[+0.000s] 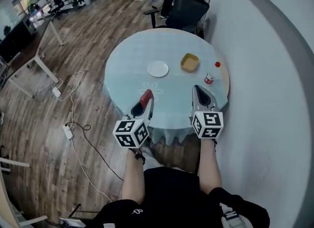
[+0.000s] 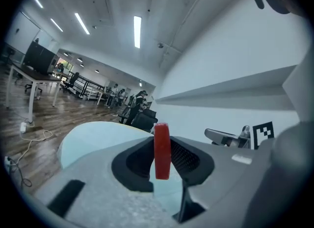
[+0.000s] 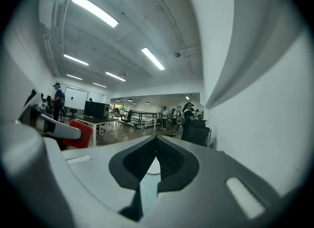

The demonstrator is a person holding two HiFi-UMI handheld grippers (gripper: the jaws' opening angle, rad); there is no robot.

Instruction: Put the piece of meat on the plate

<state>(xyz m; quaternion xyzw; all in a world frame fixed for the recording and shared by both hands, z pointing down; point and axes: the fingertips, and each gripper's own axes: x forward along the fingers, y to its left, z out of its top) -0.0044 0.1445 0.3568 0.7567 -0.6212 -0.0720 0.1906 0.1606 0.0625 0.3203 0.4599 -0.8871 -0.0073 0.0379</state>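
The piece of meat is a flat red slab, held upright between the pads of my left gripper above the near edge of the round table. In the left gripper view the meat stands on edge between the jaws. The white plate lies on the table beyond it, bare. My right gripper hovers level over the near right of the table, its jaws together with nothing in them. In the right gripper view the jaws meet at the tips, and the plate shows behind them.
A tan square bowl sits right of the plate. A red-capped can and a small red thing stand near the table's right edge, by the curved white wall. Black chairs are behind the table; cables run over the wooden floor at left.
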